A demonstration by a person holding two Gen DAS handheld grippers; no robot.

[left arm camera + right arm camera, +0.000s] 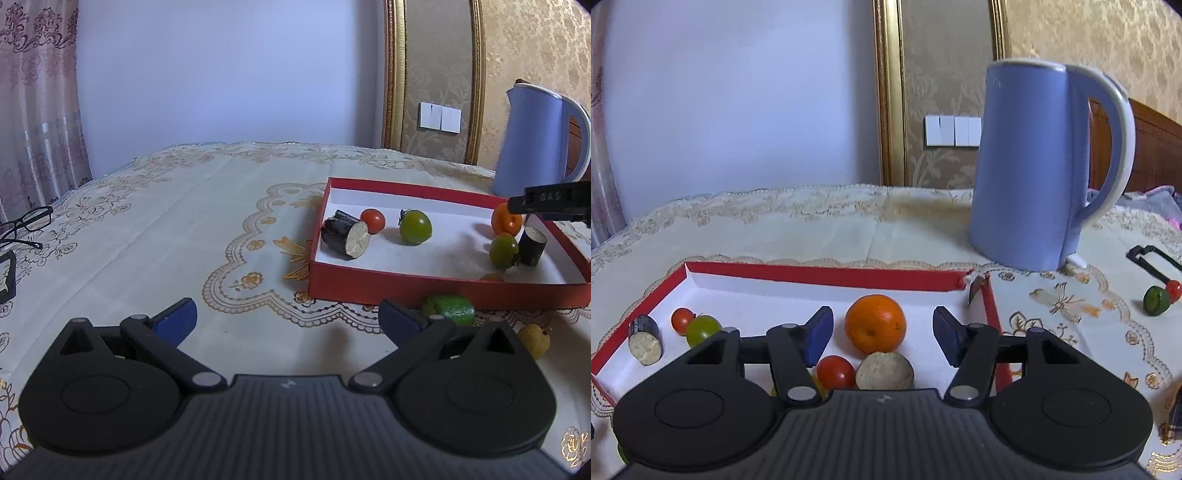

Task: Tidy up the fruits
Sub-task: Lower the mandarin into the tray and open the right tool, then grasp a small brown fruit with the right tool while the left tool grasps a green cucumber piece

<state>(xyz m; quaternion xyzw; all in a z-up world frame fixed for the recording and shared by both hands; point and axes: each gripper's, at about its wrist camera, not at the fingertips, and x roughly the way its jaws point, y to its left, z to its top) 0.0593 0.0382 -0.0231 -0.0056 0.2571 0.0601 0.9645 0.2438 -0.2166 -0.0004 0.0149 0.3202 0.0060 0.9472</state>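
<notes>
Red box (827,277) near the table's far right corner, beside the kettle (1030,166): evidently the collecting place, white floor already carrying most of the fruit. Orange (875,323) resting on that floor toward the box's right wall, framed between the right gripper's (882,338) blue pads (820,339) but touched by neither; jaws spread wide, holding nothing, apparently either just clear of a drop or lined up for a grab, cannot tell which. Red tomato (835,371) and a pale round fruit (884,371) just beside the orange on its near side; dark cut stub (645,339), small red tomato (682,320) and green tomato (703,328) over by the left wall, well apart from it. Left gripper (288,319) low over bare cloth (147,229) off the box's near left corner, jaws likewise wide and empty, probably waiting its turn. Still outside: lime (452,308) against the near wall, yellow fruit (533,339) close by it, and a cut lime (1155,301) with a tiny tomato (1174,290) at the table's right edge, so sorting looks unfinished. Glasses (26,225) at the left edge, out of the way.
</notes>
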